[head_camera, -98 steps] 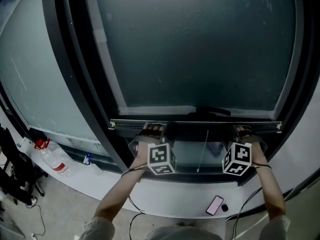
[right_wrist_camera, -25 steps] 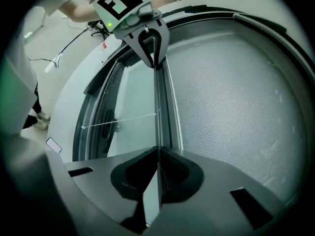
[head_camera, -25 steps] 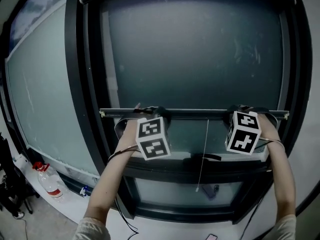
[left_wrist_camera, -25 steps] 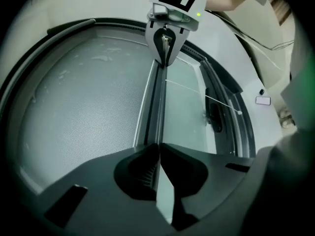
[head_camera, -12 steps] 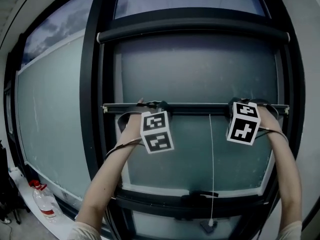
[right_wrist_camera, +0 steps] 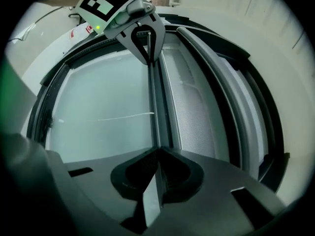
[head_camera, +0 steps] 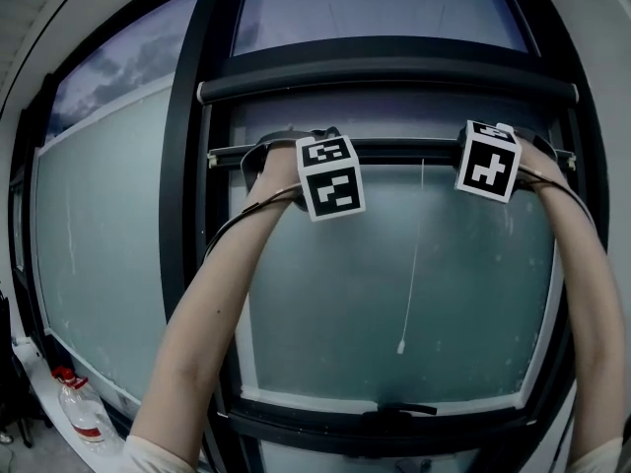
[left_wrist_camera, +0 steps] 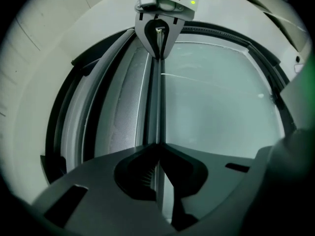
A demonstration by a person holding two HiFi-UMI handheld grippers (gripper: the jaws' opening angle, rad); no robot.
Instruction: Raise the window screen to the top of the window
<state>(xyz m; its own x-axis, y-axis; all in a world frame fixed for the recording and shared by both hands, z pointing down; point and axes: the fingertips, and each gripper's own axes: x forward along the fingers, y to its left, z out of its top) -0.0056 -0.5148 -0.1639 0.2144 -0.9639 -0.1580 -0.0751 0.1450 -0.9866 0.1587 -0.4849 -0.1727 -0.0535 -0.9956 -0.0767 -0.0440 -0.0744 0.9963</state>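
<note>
Left tool [left_wrist_camera: 158, 146] is clamped shut on the thin bottom rail [left_wrist_camera: 153, 97] of the window screen [left_wrist_camera: 129, 107], the rail's edge running straight out from between the two jaws. At the far end of that same view the right tool [left_wrist_camera: 158, 31] bites the rail too. Seen from its own camera, the right tool [right_wrist_camera: 157, 150] is closed on the rail [right_wrist_camera: 156, 102] in the same way, with the fine mesh of the screen [right_wrist_camera: 197, 107] on one side and pale glass [right_wrist_camera: 98, 107] on the other. From my head view I hold both tools overhead, the left tool [head_camera: 288, 148] and the right tool [head_camera: 493, 138] well apart along the rail [head_camera: 399, 149], my forearms [head_camera: 212, 304] reaching up to them. The rail sits level and high in the window, just below the dark roller housing [head_camera: 385, 79] at the top, with only a narrow strip of mesh showing between them. A thin white cord [head_camera: 412, 264] hangs from the rail between the tools, in front of the glass. Around it all stands the dark window frame [head_camera: 185, 215], and a plastic bottle [head_camera: 77, 404] stands low at the left.
</note>
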